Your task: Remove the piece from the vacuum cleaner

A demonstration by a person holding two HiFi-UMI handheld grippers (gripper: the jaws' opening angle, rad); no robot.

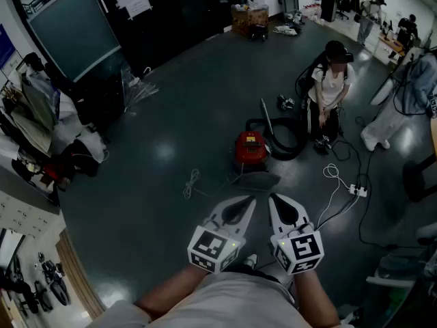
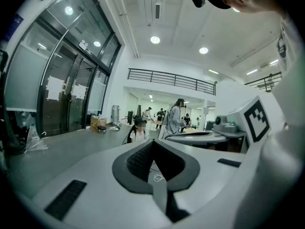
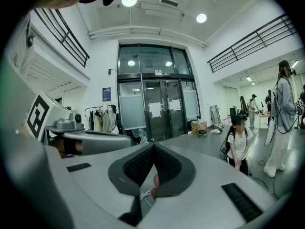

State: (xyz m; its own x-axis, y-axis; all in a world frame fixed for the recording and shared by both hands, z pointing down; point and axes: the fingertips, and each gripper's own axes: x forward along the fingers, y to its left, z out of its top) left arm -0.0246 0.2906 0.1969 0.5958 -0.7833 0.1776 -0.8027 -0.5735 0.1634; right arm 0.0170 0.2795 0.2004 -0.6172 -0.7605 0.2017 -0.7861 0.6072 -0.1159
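Probably a lab: big screen (image 1: pixel 72 29), floor cables (image 1: pixel 339 183).

The vacuum cleaner (image 1: pixel 250 147) sits on the floor (image 1: pixel 171 115), left of a person (image 1: pixel 329 87).

Seated person (image 1: pixel 329 80), power strip (image 1: pixel 358 190), clothes rack (image 1: pixel 31 108)

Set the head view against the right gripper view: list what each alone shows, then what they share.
Head view only: the black hose coiled on the floor and the power strip. Right gripper view only: ceiling lights and the balcony railing. Both: the seated person in white and the right gripper, jaws shut and empty.
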